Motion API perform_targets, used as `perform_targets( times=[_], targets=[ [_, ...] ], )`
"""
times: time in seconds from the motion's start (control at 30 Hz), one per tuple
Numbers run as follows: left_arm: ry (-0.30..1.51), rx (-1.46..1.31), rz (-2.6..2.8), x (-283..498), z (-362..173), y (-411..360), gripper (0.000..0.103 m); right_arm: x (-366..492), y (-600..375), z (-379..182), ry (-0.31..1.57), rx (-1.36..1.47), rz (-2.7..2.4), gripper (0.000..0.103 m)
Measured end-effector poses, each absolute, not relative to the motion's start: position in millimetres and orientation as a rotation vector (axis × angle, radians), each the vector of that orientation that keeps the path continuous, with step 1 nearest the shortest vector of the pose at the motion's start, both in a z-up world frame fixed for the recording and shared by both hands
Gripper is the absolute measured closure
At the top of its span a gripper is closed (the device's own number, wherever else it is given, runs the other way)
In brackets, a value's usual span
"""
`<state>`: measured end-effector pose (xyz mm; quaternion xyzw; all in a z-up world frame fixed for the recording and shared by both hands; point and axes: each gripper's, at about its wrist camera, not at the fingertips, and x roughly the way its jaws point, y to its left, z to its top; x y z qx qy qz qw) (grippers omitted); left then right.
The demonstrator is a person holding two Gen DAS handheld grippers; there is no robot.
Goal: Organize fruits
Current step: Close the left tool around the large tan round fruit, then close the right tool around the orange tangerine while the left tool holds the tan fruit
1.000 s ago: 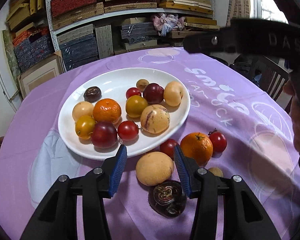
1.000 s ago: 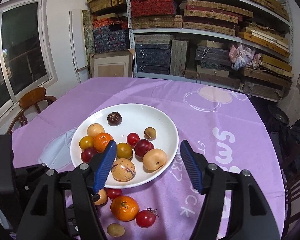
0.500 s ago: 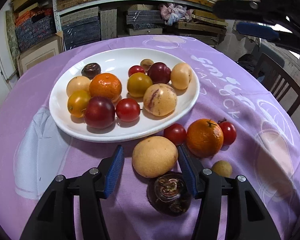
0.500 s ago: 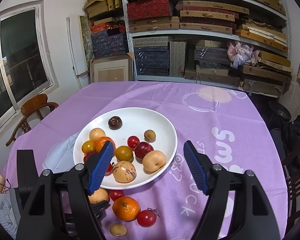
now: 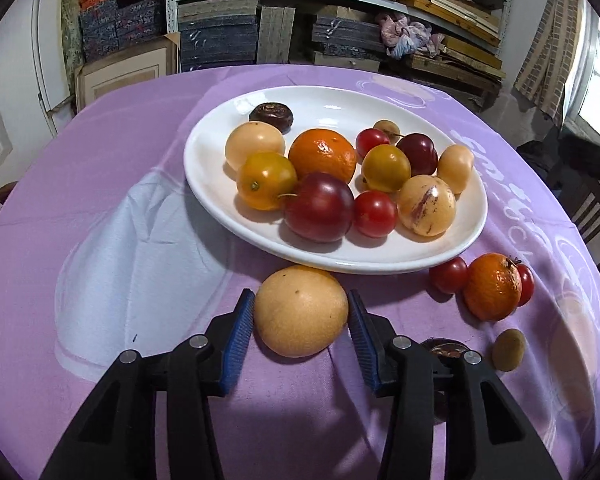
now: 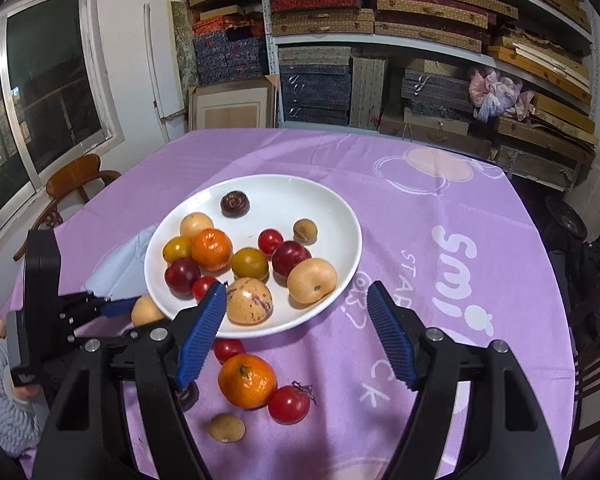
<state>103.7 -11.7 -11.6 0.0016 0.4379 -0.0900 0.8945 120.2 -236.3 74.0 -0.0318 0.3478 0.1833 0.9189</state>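
— Purple cloth (image 5: 100, 184) is covering the table. Where is the big yellow fruit (image 5: 301, 311) sitting?

— Just below the white plate (image 5: 212, 168). The left gripper (image 5: 301, 316) has just been closing, its blue pads touching both sides. The right gripper (image 6: 294, 330) is hanging wide, holding nothing.

the white plate (image 5: 452, 248) sits just past the pale round fruit (image 5: 300, 316) on the purple tablecloth (image 5: 112, 184), its near rim blocking any straight path forward. right of the fruit a cherry tomato (image 5: 448, 275), a mandarin (image 5: 493, 286) and a small brown fruit (image 5: 509, 349) crowd the cloth. to the left the cloth lies bare.
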Motion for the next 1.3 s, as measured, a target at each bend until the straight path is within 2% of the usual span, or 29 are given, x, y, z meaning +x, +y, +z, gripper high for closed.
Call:
perform_targets(
  times=[0.23, 0.33, 0.4, 0.47, 1.0, 1.3],
  targets=[
    [0.885, 0.061, -0.162, 101, -11, -19, 0.056, 93, -214, 34, 0.797, -0.277, 0.628, 0.033],
    [0.884, 0.061, -0.162, 102, -11, -18, 0.056, 94, -208, 25, 0.814, -0.284, 0.645, 0.038],
    [0.885, 0.062, -0.163, 102, -11, -18, 0.056, 98, -207, 15, 0.841, -0.287, 0.653, 0.048],
    [0.885, 0.061, -0.163, 102, -11, -19, 0.056, 100, -203, 9, 0.857, -0.299, 0.665, 0.052],
    [0.887, 0.072, -0.162, 103, -13, -20, 0.055, 112, -190, -8, 0.855, -0.350, 0.608, 0.053],
    [0.888, 0.074, -0.162, 103, -14, -21, 0.055, 100, -171, -16, 0.825, -0.503, 0.572, 0.057]
  ],
)
